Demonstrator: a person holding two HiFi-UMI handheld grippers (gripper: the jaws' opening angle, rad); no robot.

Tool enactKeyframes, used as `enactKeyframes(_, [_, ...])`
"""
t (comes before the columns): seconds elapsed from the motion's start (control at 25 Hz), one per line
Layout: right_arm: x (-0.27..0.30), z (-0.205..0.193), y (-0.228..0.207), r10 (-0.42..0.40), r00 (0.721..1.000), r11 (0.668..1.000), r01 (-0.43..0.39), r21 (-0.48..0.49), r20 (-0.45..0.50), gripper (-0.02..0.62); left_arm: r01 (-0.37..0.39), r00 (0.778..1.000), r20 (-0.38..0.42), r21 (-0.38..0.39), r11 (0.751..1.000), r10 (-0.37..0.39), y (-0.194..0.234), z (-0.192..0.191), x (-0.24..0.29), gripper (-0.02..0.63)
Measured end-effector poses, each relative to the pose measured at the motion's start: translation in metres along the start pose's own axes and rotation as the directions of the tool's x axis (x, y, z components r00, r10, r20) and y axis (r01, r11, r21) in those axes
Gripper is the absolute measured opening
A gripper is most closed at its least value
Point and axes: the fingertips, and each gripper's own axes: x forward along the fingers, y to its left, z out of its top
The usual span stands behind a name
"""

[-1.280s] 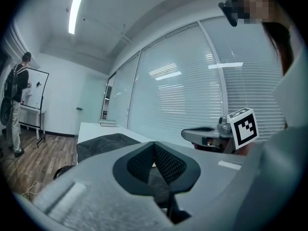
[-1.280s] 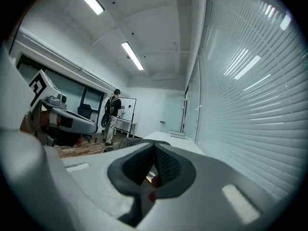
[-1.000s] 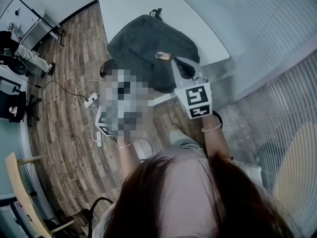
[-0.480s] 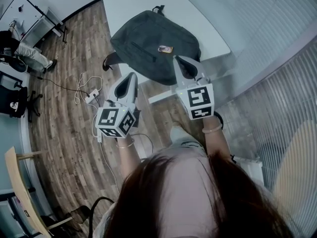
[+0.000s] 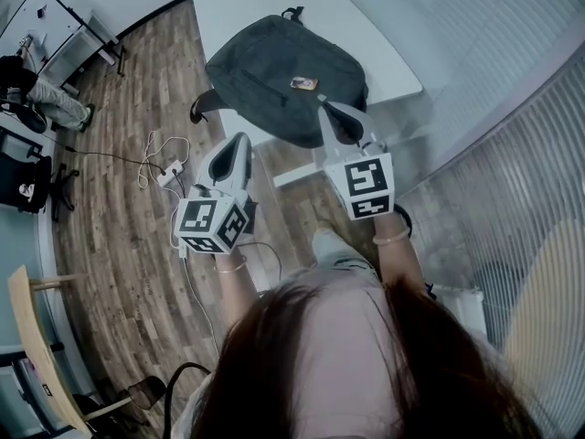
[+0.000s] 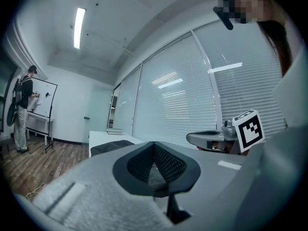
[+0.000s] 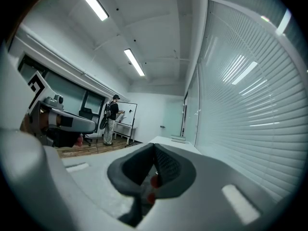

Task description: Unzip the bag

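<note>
Bag, seemingly zipped, on white table | left tool, right tool closed, empty | cables on floor

Bag: dark grey woven cloth, matt, soft and lightly creased.
Patch: small tan label on the bag, smoother than the cloth around it; its material is too small to tell.
Counter: white top, smooth and matt.
Floor: grey-brown wood-look planks, visible grain, low sheen.
Left tool: pale grey plastic shell, matt, finely grainy up close.
Right tool: the same pale grey matt plastic.
Pads: black and rubbery, with a fine ribbed mesh texture.
Marker cube: matt white faces with black printed squares.
Blinds: pale smooth slats with a light sheen.
Cables: smooth white plastic sheath.
</note>
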Motion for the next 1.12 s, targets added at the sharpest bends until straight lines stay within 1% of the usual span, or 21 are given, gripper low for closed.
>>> enactKeyframes(0.28, [-0.006, -0.002, -0.001, 0.0, 1.0, 1.0, 0.0, -0.006, -0.008, 0.003, 0.024, 1.0, -0.002, 0.001, 1.0, -0.024, -0.011, -0.001, 0.003, 0.009])
enactKeyframes(0.6, [-0.001, -0.006, -0.002, 0.008, 1.0, 1.0, -0.008, -0.01, -0.022, 0.003, 0.036, 0.999, -0.016, 0.002, 0.999, -0.036, -0.013, -0.005, 0.012, 0.009])
enactKeyframes(1.12, [0.012, -0.02, -0.01, 0.006, 0.998, 1.0, -0.007, -0.009, -0.056, 0.003, 0.039, 0.998, -0.042, 0.0, 0.999, -0.039, 0.0, -0.012, 0.033, 0.009])
